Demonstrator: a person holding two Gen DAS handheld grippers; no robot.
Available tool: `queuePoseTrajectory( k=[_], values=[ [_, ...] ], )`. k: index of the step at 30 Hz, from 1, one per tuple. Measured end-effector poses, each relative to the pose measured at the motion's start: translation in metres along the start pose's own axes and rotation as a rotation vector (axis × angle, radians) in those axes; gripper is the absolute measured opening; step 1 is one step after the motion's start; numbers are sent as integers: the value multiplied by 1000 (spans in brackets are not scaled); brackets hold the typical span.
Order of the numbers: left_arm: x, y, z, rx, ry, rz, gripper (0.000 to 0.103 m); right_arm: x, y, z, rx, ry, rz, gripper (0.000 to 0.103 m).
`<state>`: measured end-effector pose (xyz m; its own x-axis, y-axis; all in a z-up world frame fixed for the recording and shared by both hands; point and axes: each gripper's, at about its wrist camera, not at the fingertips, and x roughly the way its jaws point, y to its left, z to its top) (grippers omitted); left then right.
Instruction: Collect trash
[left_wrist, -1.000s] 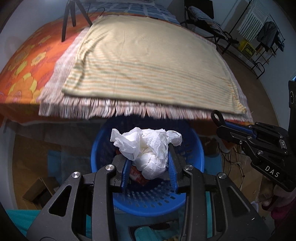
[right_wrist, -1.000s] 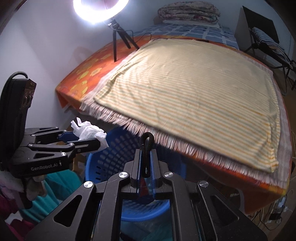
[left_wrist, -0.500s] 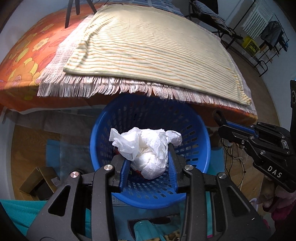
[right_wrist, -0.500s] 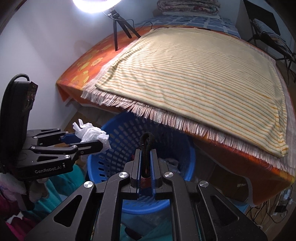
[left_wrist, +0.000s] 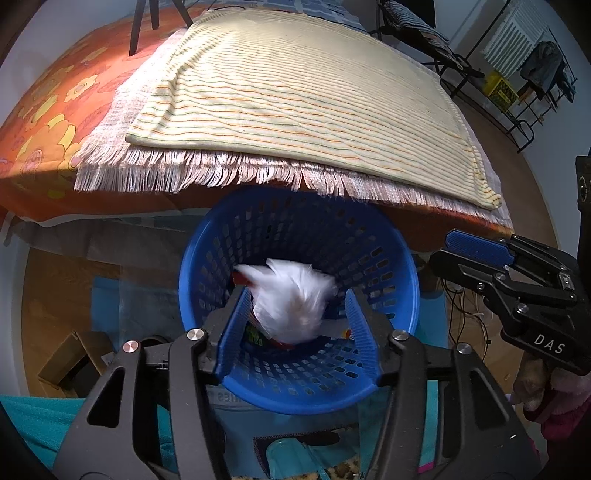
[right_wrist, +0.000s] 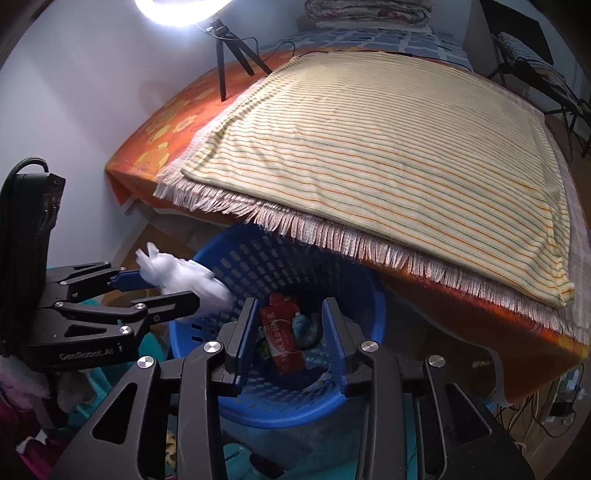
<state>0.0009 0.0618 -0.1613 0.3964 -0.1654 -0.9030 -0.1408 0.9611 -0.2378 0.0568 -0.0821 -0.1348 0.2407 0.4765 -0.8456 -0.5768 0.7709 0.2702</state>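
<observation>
A blue perforated plastic basket (left_wrist: 391, 266) stands on the floor below the bed edge; it also shows in the right wrist view (right_wrist: 236, 258). My left gripper (left_wrist: 295, 306) is open above the basket, and a crumpled white tissue (left_wrist: 291, 299) is blurred between its fingers, dropping away from them. The tissue (right_wrist: 184, 273) also shows in the right wrist view at the basket's near rim. My right gripper (right_wrist: 291, 332) is open and empty over the basket. Inside lie a red packet (right_wrist: 280, 339) and a dark looped cord (right_wrist: 310, 330).
A bed with a striped cream blanket (left_wrist: 295, 92) and a fringed cloth overhangs the basket's far side. A ring light on a tripod (right_wrist: 225, 48) stands on the bed. A cardboard box (left_wrist: 74, 358) lies on the floor to the left. Cables (left_wrist: 465, 306) lie at the right.
Both grippers have opened. The left one let go of the white tissue, which now falls into the basket. The right one let go of the dark looped cord, now in the basket.
</observation>
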Motion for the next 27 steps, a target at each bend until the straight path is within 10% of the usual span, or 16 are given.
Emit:
queuePoseTrajectory(
  k=[27],
  values=[
    [-29,1,15,-15,-73,7,64,-19,-9,13,35,-56,-64,63]
  ],
)
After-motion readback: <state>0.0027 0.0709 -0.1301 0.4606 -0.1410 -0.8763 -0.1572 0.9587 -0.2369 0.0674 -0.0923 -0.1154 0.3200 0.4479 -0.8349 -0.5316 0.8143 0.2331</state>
